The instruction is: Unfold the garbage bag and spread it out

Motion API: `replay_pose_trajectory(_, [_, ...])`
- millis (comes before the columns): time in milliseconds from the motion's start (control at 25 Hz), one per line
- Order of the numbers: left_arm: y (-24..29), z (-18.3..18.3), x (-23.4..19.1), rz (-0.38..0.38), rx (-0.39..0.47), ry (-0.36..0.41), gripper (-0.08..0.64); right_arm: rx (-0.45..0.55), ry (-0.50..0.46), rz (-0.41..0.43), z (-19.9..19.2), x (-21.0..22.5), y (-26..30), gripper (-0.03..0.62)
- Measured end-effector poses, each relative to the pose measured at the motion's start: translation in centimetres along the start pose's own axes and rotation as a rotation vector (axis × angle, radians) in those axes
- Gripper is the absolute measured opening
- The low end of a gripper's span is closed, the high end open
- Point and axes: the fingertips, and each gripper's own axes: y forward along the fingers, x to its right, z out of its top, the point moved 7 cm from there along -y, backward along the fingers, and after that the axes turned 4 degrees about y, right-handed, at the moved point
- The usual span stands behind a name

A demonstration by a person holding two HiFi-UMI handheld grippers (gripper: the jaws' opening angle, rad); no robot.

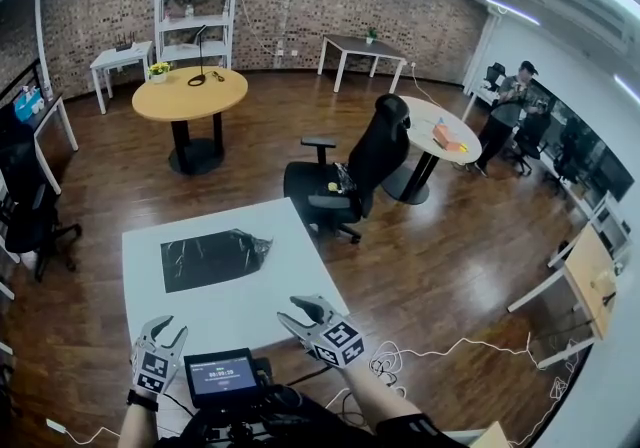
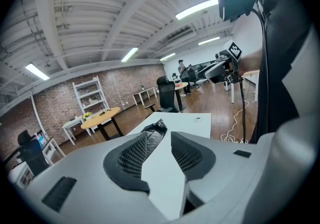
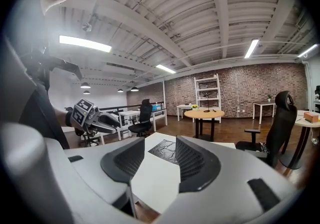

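Garbage bag (image 1: 213,258): flat on white table (image 1: 250,321), seemingly folded;
Left gripper (image 1: 163,328): jaws apart, empty;
Right gripper (image 1: 298,310): jaws wider apart, empty

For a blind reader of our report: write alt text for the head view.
A black garbage bag lies flat on a white table, untouched. Nearer the camera, the left gripper and right gripper hover open and empty.
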Motion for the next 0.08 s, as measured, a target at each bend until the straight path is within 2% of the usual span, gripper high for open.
replay_pose_trajectory(80, [0.49,-0.68,-0.20,0.000,0.011,-0.017,0.148,0.002,0.001,-0.001,0.06,0.10,0.29,0.215])
